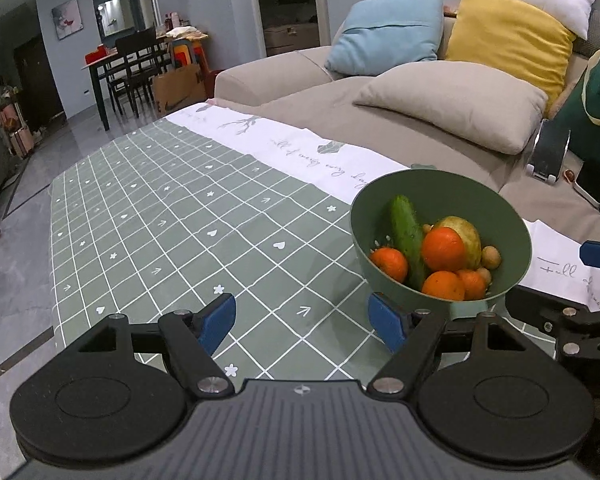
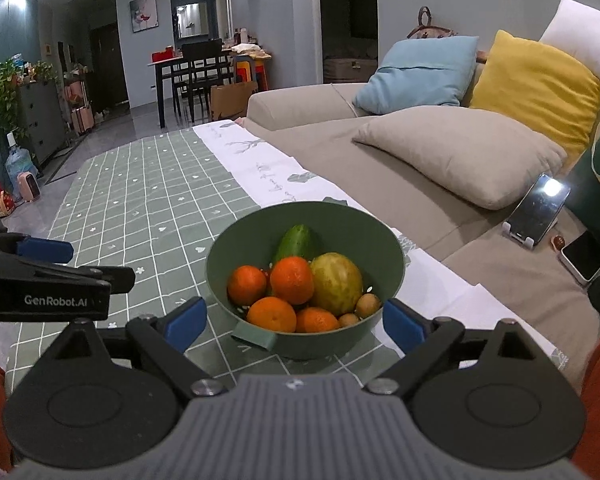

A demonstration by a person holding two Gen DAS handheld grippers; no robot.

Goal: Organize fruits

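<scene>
1. Round green plastic bowl (image 2: 305, 236) of oranges, cucumber and mango sits on the green checked table (image 1: 172, 208).
2. Left gripper (image 1: 302, 322) jaws apart, empty.
3. Right gripper (image 2: 296, 322) jaws wide apart, bowl just ahead.

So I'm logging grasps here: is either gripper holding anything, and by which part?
Nothing is held. The left gripper and the right gripper are both open and empty, near the bowl of fruit.

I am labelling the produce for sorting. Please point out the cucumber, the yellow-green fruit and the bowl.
cucumber (image 1: 408, 240): left wrist view, middle of its visible green skin.
yellow-green fruit (image 2: 336, 283): right wrist view, centre of its front face.
bowl (image 2: 300, 216): right wrist view, bare inner wall at the back.
</scene>
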